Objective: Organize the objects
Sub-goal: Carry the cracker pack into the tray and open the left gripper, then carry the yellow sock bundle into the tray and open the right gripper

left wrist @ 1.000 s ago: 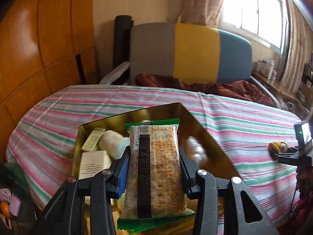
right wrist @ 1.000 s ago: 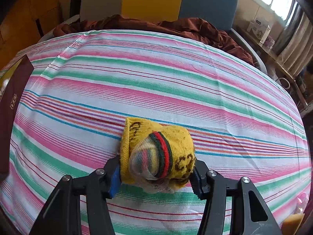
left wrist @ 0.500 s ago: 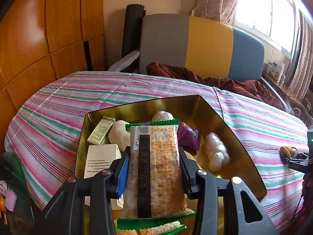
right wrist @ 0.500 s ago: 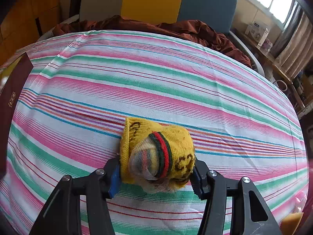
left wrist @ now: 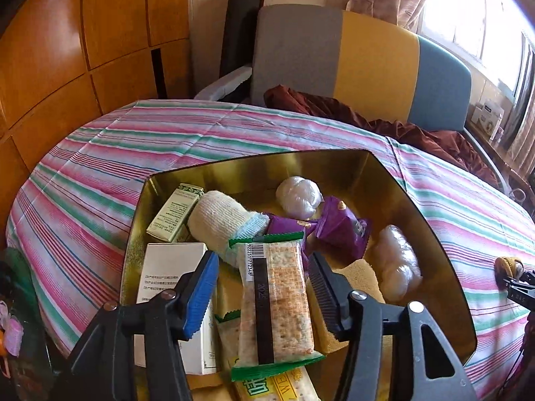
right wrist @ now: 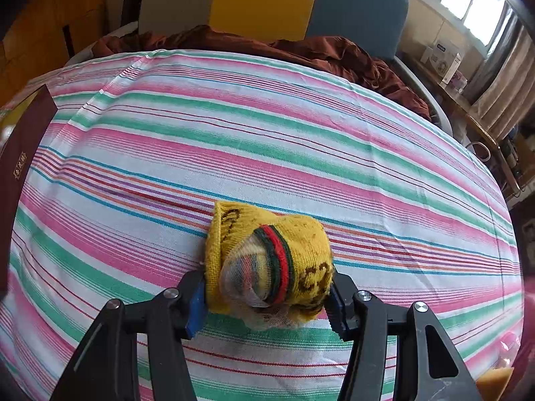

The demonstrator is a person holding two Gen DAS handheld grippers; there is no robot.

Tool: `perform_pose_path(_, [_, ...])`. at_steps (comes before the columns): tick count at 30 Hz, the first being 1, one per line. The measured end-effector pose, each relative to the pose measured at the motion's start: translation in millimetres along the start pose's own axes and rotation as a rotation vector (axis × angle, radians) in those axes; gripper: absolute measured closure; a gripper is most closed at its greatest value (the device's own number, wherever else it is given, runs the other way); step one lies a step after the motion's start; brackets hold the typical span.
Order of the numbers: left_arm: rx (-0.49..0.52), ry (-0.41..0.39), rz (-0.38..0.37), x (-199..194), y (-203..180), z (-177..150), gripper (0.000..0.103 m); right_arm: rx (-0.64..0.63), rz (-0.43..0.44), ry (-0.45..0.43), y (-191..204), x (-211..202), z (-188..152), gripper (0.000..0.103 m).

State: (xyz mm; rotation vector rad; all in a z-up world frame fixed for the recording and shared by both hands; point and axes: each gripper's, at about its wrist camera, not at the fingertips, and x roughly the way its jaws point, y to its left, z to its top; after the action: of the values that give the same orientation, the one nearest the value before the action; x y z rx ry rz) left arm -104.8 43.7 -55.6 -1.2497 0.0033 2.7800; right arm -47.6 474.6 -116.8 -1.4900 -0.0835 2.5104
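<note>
- Left gripper point(left wrist: 262, 289) has just been opening. A second ago its pads were clamped on the cracker pack point(left wrist: 276, 297); now there's a clear gap on both sides, so the pack sits loose between the jaws, not gripped.
- The pack now lies tilted inside the gold box point(left wrist: 418, 207), on top of another green-edged cracker pack point(left wrist: 284, 386) near the front. Whether it's fully settled I can't tell.
- This view has also dropped in closer over the box since a second ago, so far more of the contents show.
- Around the pack: a white carton point(left wrist: 174, 294) just to its left, a white sock roll point(left wrist: 224, 222) touching its top end, a purple snack bag point(left wrist: 337, 230) to the upper right, and a tan sponge point(left wrist: 359, 275) beside the right finger.
- Further back in the box: a small green-and-white carton point(left wrist: 174, 212) and a clear plastic bundle point(left wrist: 299, 197). Another plastic bundle point(left wrist: 398, 265) is by the right wall.
- Right gripper point(right wrist: 265, 292) hasn't budged: jaws partly closed, both pads pressing on the yellow sock ball point(right wrist: 271, 264), same as before.
- The sock ball is down at the striped sheet point(right wrist: 267, 127), out in the open part of the bed, well away from the box, whose dark red outer wall point(right wrist: 20, 173) shows at the left edge.
</note>
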Motion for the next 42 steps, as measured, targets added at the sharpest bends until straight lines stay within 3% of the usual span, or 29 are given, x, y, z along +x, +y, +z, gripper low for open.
perform_pose_path(14, [0.056,-0.167,-0.03,-79.2,-2.6,-2.5,0.047,0.007,-0.016,0.026,4.4,-3.5,3.0,0.048])
perform_pose_path(18, [0.052,-0.178,-0.04,-90.3,1.2,-5.7,0.046,0.03,0.044,0.036,16.3,-14.3,6.1,0.049])
perform_pose_path(30, [-0.003,-0.126,-0.031,-83.2,19.2,-18.7,0.046,-0.138,0.376,-0.166,156.7,-103.8,28.3,0.049])
perform_pose_path(36, [-0.021,-0.106,-0.022,-78.4,27.4,-25.1,0.046,-0.218,0.461,-0.167,210.5,-118.0,17.7,0.048])
perform_pose_path(42, [-0.034,-0.112,-0.002,-80.7,33.6,-28.8,0.046,-0.246,0.502,-0.124,242.9,-107.2,7.4,0.045])
